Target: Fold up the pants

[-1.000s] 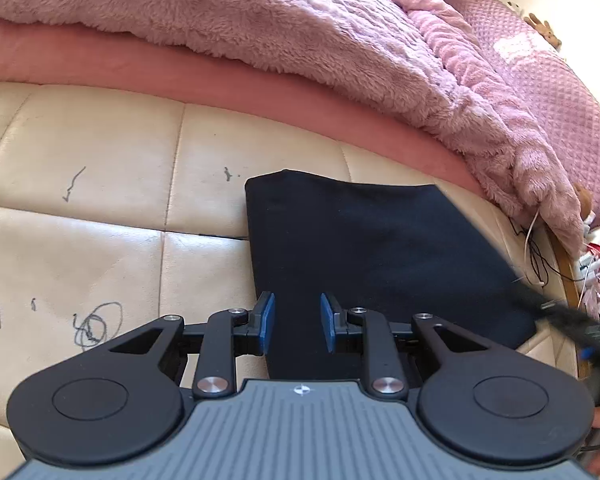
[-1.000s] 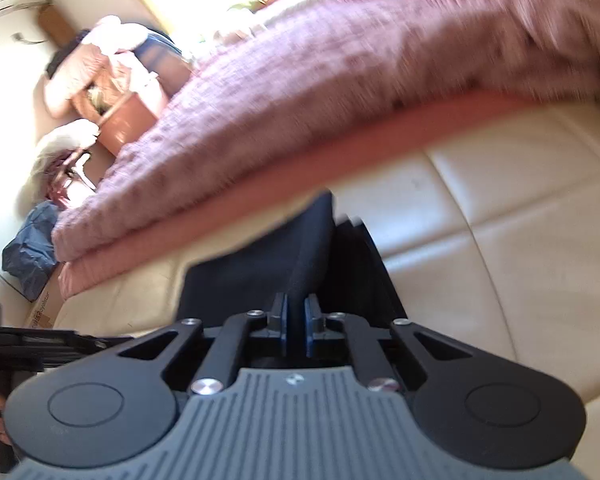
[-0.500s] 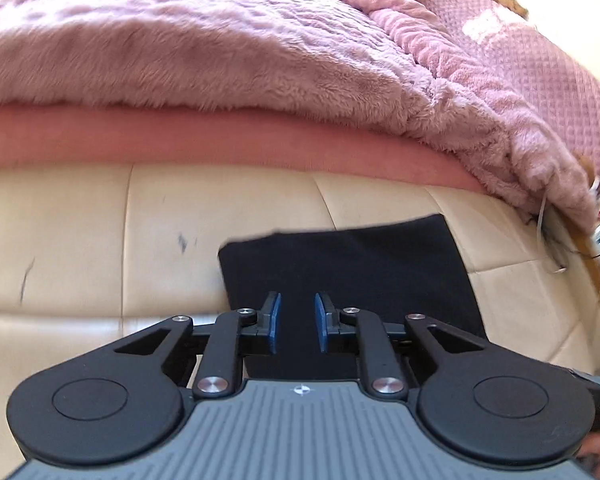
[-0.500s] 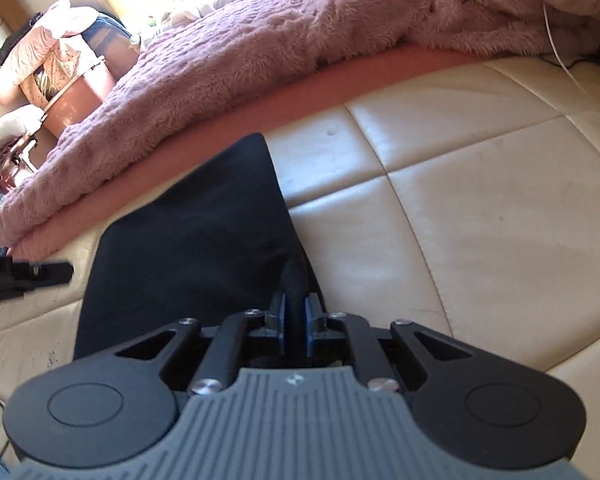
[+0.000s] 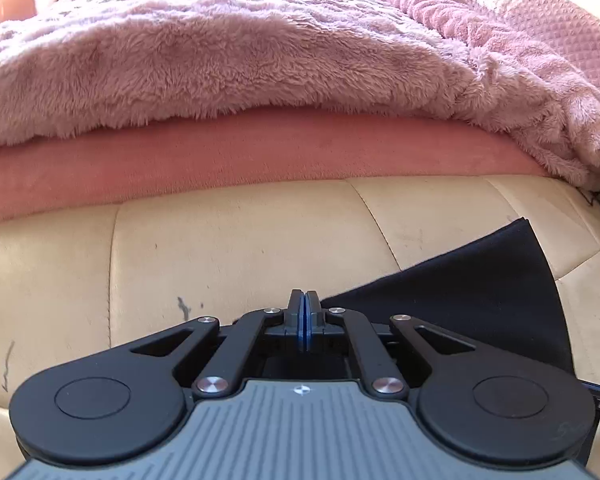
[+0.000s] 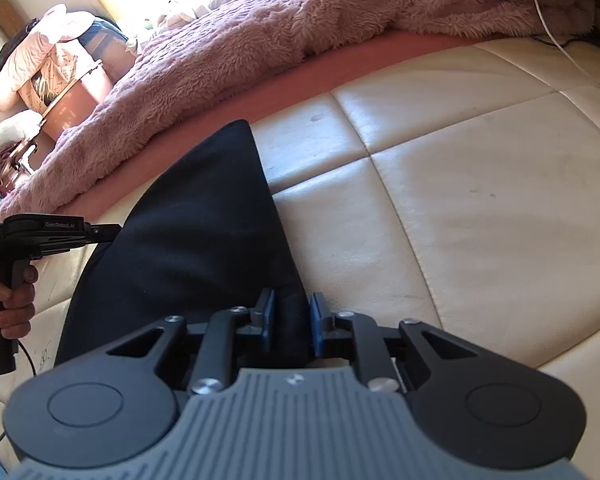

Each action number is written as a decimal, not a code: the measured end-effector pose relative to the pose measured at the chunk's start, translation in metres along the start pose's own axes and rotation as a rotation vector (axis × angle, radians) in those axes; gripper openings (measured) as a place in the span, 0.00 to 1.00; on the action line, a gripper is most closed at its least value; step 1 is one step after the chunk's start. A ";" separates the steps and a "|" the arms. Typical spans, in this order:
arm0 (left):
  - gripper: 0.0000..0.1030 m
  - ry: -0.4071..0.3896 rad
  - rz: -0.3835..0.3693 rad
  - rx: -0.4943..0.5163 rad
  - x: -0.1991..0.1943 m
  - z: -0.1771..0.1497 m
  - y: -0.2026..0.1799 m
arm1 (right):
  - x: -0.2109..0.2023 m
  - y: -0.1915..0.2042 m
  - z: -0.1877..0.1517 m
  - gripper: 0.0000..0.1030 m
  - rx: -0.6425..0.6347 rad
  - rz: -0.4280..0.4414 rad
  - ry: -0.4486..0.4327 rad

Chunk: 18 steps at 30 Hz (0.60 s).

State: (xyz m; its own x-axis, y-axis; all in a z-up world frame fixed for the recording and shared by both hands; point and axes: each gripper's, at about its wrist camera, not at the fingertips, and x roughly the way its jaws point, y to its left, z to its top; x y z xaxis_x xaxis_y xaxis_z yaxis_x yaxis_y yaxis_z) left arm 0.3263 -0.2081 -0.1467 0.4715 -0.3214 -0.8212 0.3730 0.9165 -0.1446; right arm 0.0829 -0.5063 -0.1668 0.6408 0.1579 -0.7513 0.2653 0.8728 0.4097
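The left gripper (image 5: 303, 320) has its 2 blue pads pressed flat together, with no cloth showing between them. It sits at the left edge of the pants (image 5: 467, 304), low over the cream cushion (image 5: 228, 256). From the right wrist view, that same gripper (image 6: 100, 233) reaches in from the side, its tip touching or just over the cloth's left border, and the person's hand (image 6: 14, 296) wraps its handle.

The right gripper (image 6: 291, 328) is spread a little, its 2 pads standing on either side of a raised ridge of dark cloth at the near right corner of the pants (image 6: 188, 240); there is a gap on each side, so it is not pinching.

The pants are black and folded into a flat, long shape, lying on the quilted cream cushion (image 6: 459, 208), with the far end narrowing toward the pink blanket (image 6: 292, 36). Beyond the cushion a fluffy pink blanket (image 5: 228, 52) is heaped on a salmon sheet (image 5: 236, 156) along the bed. A white cable (image 6: 555, 40) trails across the far right corner. Off to the left stands a wooden crate (image 6: 66, 92) piled with clothes.
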 end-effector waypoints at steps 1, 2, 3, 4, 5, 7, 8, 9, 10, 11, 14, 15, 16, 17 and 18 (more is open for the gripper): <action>0.06 -0.004 0.005 0.005 -0.002 0.001 0.001 | -0.003 0.000 0.001 0.16 -0.004 -0.009 0.000; 0.06 -0.013 0.014 0.006 -0.007 0.001 0.002 | -0.007 0.002 0.001 0.22 -0.020 -0.029 0.001; 0.06 -0.023 0.021 0.002 -0.012 0.000 0.005 | -0.012 0.003 0.001 0.23 -0.039 -0.049 0.004; 0.07 -0.035 0.017 -0.012 -0.020 -0.001 0.009 | -0.017 0.004 0.000 0.23 -0.053 -0.064 0.011; 0.07 -0.045 0.004 -0.027 -0.026 -0.003 0.013 | -0.022 0.004 0.000 0.23 -0.063 -0.079 0.017; 0.08 -0.044 -0.029 -0.058 -0.043 -0.012 0.020 | -0.033 0.010 -0.001 0.23 -0.107 -0.144 0.038; 0.08 -0.043 -0.048 -0.061 -0.050 -0.015 0.021 | -0.039 0.016 -0.003 0.23 -0.154 -0.198 0.043; 0.08 -0.041 -0.065 -0.055 -0.059 -0.021 0.022 | -0.045 0.021 -0.005 0.23 -0.193 -0.233 0.035; 0.08 -0.039 -0.086 -0.042 -0.069 -0.029 0.021 | -0.051 0.023 -0.007 0.22 -0.211 -0.234 0.017; 0.08 -0.042 -0.110 -0.029 -0.077 -0.036 0.019 | -0.058 0.026 -0.008 0.18 -0.218 -0.210 -0.007; 0.08 -0.030 -0.193 0.016 -0.095 -0.062 0.011 | -0.066 0.046 -0.013 0.14 -0.319 -0.142 -0.084; 0.07 -0.019 -0.205 0.028 -0.098 -0.072 0.007 | -0.063 0.055 -0.015 0.13 -0.371 -0.137 -0.083; 0.07 -0.004 -0.222 0.044 -0.101 -0.082 0.002 | -0.059 0.062 -0.016 0.12 -0.403 -0.128 -0.071; 0.07 0.012 -0.244 0.065 -0.103 -0.091 -0.004 | -0.055 0.066 -0.018 0.11 -0.419 -0.120 -0.063; 0.07 0.024 -0.260 0.083 -0.105 -0.101 -0.008 | -0.048 0.067 -0.020 0.11 -0.425 -0.121 -0.048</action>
State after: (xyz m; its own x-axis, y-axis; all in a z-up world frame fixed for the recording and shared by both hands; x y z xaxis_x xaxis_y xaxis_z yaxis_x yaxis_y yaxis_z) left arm 0.1931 -0.1581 -0.1151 0.3326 -0.5365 -0.7756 0.5433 0.7812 -0.3074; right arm 0.0554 -0.4459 -0.1136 0.6591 0.0300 -0.7515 0.0271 0.9976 0.0636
